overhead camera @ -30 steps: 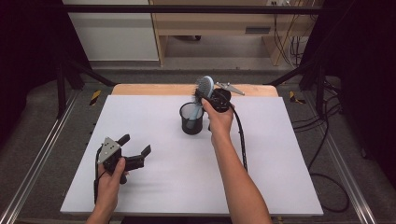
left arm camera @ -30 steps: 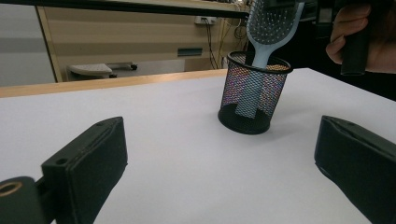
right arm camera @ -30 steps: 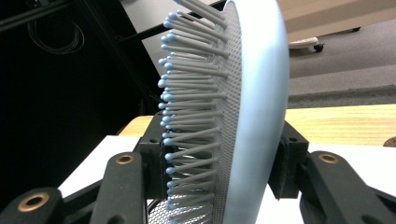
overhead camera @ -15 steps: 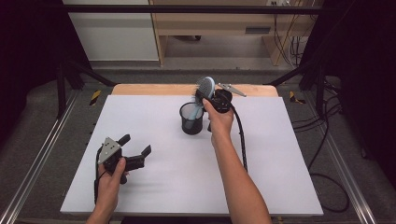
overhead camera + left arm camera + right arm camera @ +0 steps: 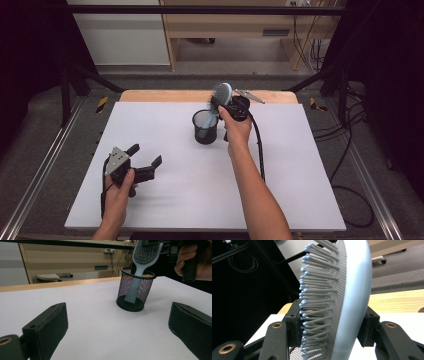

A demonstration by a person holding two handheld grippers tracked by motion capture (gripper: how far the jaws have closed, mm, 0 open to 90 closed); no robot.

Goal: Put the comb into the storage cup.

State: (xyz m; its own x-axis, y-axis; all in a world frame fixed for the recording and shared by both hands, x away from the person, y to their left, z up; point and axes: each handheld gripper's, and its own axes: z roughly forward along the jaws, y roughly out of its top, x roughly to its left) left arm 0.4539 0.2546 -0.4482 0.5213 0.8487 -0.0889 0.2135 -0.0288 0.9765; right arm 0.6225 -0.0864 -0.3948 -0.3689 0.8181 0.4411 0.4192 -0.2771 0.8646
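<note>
White table (image 5: 300, 180) with a wooden far edge (image 5: 165, 95) — beyond it, a pale cabinet (image 5: 120, 35)

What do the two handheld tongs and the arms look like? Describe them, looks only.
Both tongs are black with two blocky jaws. The left tongs carry a grey three-cornered plate on top; brass-coloured pivot pins show on the right tongs. A thick black cable trails from each. Both forearms are bare, with no sleeves or gloves.

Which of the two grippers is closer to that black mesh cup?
Right. The right gripper is just above the mesh cup, around the hairbrush; the left gripper rests far off, open.
</note>
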